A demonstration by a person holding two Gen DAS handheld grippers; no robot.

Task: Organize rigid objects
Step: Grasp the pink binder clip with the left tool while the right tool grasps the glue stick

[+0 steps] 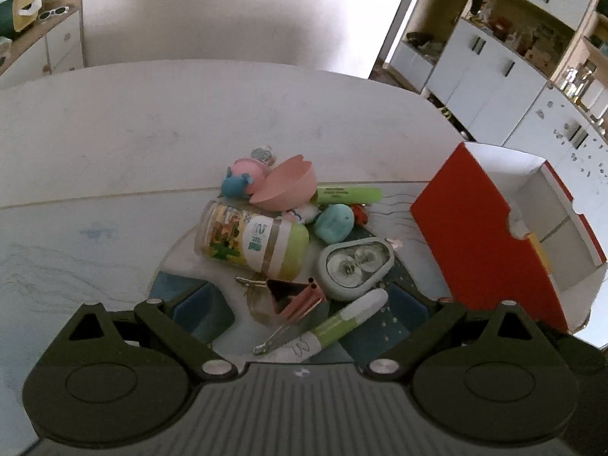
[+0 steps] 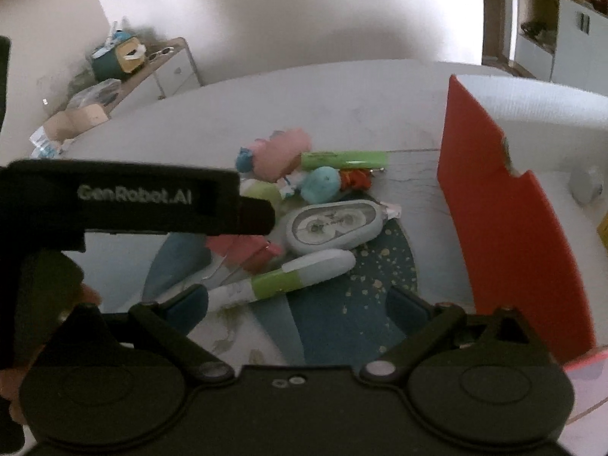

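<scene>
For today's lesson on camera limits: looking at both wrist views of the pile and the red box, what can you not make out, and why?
- Right wrist view: the left gripper crosses the frame and hides the jar, plain in the left wrist view.
- Right wrist view: the red box shows its outer wall; most of its inside is hidden.
- Left wrist view: the jar's label print is too small to read.
- Right wrist view: the pink clip is blurred.

the worktop (image 1: 114, 133) lies bare to the far and left sides of the heap of small things (image 1: 296, 235), while the red box (image 1: 475, 235) walls off its right side and the left gripper's black body (image 2: 125, 201) blocks the heap's left edge.
</scene>
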